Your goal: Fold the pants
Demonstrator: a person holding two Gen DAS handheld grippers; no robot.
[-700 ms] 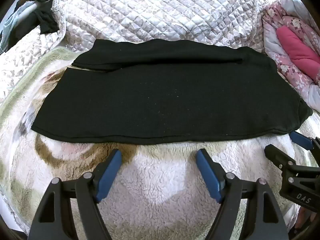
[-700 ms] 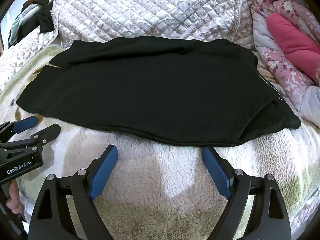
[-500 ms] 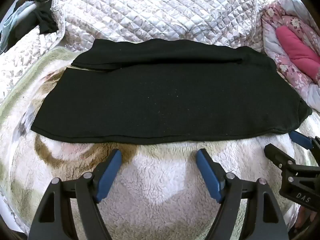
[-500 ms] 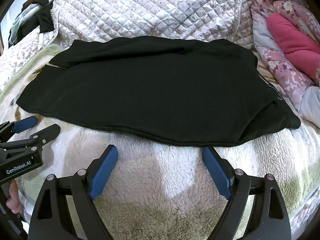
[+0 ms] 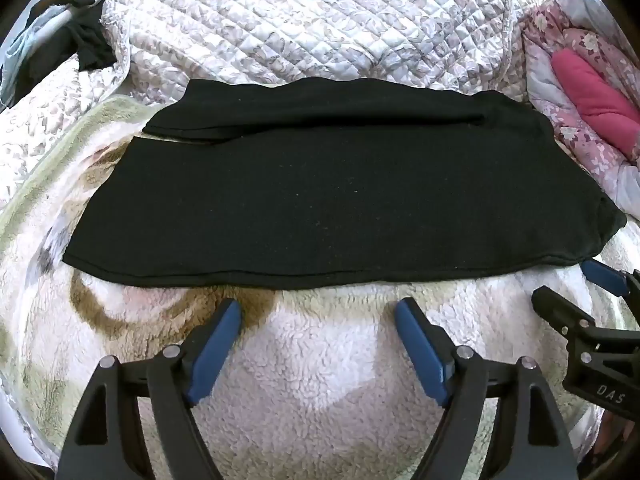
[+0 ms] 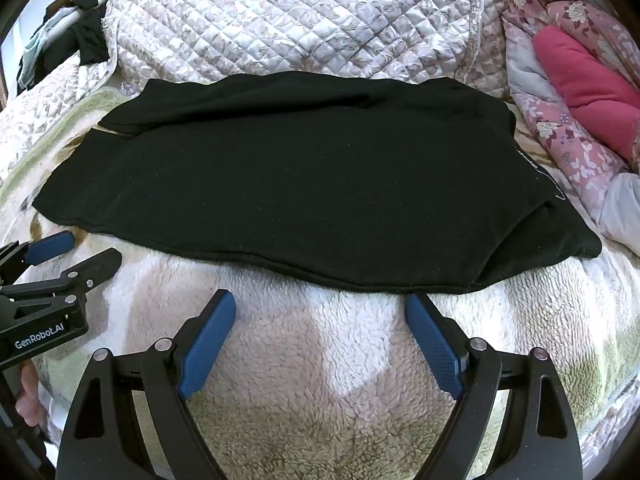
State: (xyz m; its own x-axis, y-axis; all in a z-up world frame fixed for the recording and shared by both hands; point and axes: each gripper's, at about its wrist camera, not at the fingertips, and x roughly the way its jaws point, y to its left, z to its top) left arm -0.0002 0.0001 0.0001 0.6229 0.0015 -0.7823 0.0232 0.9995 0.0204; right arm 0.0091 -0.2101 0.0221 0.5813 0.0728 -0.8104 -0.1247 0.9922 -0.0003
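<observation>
1. Left tool (image 5: pixel 318 314) and right tool (image 6: pixel 320 308) hover side by side, both spread wide and empty.
2. Just beyond them, black pants (image 5: pixel 340 200) lie flat across a fleece blanket (image 5: pixel 320 360) on the bed.
3. Folding seems partway done; next, each tool likely needs to pinch the near edge.

- In front of your grippers the fleece blanket (image 5: pixel 320 380) is free up to the black pants (image 5: pixel 340 200).
- Behind the pants, the quilted cover (image 5: pixel 300 20) rises; at right, the floral bedding (image 6: pixel 560 128) blocks.
</observation>
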